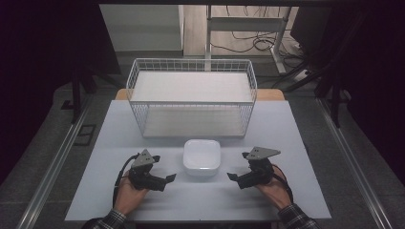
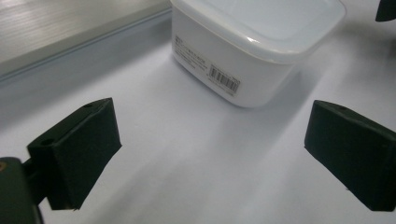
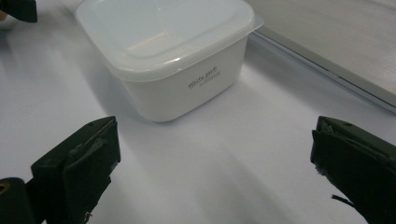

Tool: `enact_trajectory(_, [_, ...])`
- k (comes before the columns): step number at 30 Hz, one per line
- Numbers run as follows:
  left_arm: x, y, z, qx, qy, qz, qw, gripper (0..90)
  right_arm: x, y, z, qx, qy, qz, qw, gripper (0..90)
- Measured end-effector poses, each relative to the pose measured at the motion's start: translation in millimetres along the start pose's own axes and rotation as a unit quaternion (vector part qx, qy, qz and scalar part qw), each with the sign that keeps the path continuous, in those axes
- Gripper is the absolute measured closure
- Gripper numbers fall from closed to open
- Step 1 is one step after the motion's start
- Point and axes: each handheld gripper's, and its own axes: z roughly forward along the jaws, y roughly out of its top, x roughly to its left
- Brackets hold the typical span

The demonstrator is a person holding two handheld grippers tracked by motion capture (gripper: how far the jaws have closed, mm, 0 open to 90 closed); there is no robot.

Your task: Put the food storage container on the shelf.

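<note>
A lidded white plastic container (image 1: pixel 202 157) sits on the table (image 1: pixel 286 129) between the left gripper (image 1: pixel 162 180) and right gripper (image 1: pixel 235 177), just in front of a white wire basket (image 1: pixel 191 98). Its contents are hidden by the lid. The left gripper view shows a barcode label (image 2: pixel 224 80), the right gripper view printed lettering (image 3: pixel 203 77); both grippers' jaws are spread wide, holding nothing.

container (image 1: pixel 201 157): on surface (image 1: pixel 143 129), centre, before the wire basket (image 1: pixel 191 98)
left gripper (image 1: pixel 165 180): left of container, apart
right gripper (image 1: pixel 235 178): right of container, apart
</note>
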Motion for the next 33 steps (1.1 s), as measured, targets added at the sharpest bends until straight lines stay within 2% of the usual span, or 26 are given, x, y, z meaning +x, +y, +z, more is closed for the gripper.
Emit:
enact_trajectory(4, [0.4, 2.8, -0.1, 0.002, -0.002, -0.006, 1.0000, 3.0, -0.7, 1.0, 1.2, 0.004, 0.004, -0.005, 1.0000, 1.2])
enact_trajectory(10, [0.4, 11.3, 2.2, -0.009, -0.028, -0.021, 0.9994, 5.6, -0.4, 7.3, 4.5, -0.002, 0.020, 0.008, 0.9998, 0.9])
enact_trajectory(18, [-4.2, 23.6, 10.1, -0.009, -0.030, -0.009, 0.9995, 7.6, 2.0, 18.2, 11.4, -0.005, 0.029, 0.024, 0.9993, 0.9])
enact_trajectory(23, [-5.2, 33.4, 13.5, -0.018, -0.033, -0.002, 0.9993, 7.9, 3.9, 25.6, 16.3, -0.009, 0.037, 0.034, 0.9987, 1.2])
enact_trajectory(27, [-4.0, 40.6, 18.8, -0.020, -0.035, -0.002, 0.9992, 7.7, 5.8, 32.8, 22.7, -0.012, 0.037, 0.043, 0.9983, 1.2])
enact_trajectory(31, [-2.3, 46.8, 22.0, -0.011, -0.031, -0.005, 0.9994, 8.2, 7.4, 38.0, 24.8, -0.009, 0.038, 0.045, 0.9982, 1.3])
enact_trajectory(32, [-1.1, 49.0, 22.7, -0.010, -0.030, -0.007, 0.9995, 8.8, 7.3, 40.5, 25.6, -0.007, 0.042, 0.050, 0.9978, 1.3])
enact_trajectory(33, [0.8, 52.6, 24.0, -0.012, -0.039, -0.013, 0.9991, 9.1, 6.3, 44.9, 28.0, 0.004, 0.043, 0.061, 0.9972, 1.4])
